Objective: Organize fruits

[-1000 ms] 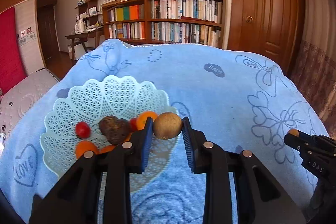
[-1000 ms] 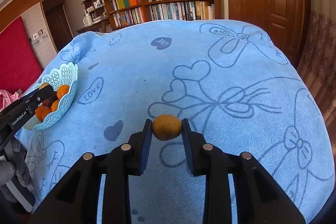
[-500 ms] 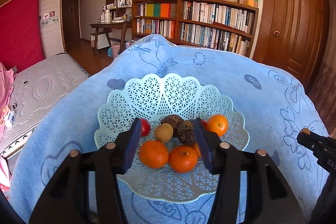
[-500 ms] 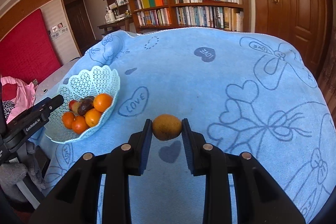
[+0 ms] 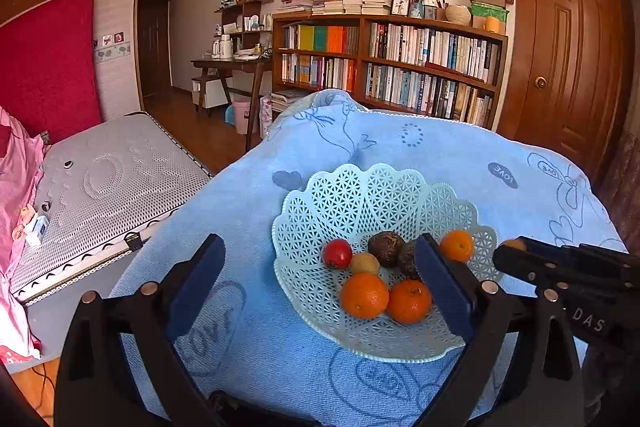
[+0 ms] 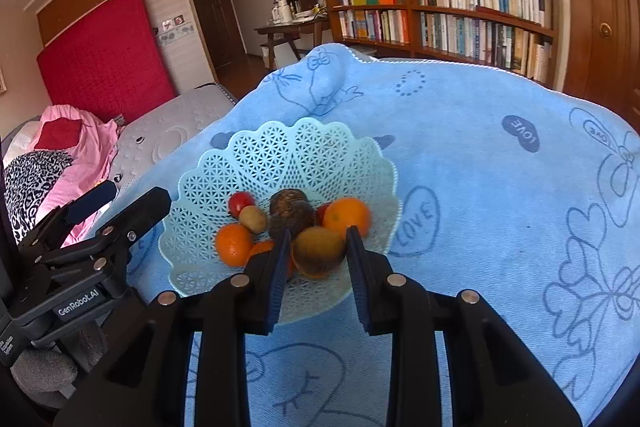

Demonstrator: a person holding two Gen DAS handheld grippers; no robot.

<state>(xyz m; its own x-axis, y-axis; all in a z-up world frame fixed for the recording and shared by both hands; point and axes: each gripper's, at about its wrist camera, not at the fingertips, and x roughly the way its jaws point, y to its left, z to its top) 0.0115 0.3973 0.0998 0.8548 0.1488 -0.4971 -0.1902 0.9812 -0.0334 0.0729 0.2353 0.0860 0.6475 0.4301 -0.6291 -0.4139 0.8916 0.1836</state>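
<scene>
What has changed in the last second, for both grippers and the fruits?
The left gripper let go of its small kiwi, now lying in the basket, opened wide and drew back to the left. The right gripper carried its kiwi from the open blanket to over the basket's near rim. The oranges, tomatoes and dark fruits stayed in the basket.

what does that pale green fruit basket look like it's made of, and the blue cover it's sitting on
The basket looks like moulded plastic, pale mint with a slight sheen: its wall is a regular lattice of small cut-outs and the rim is evenly scalloped. The blue cover looks like soft, matte terry or fleece cloth: a fine nap shows, it drapes in folds at the far corner, and darker blue hearts and bows are printed on it. The exact fibre cannot be told.
</scene>
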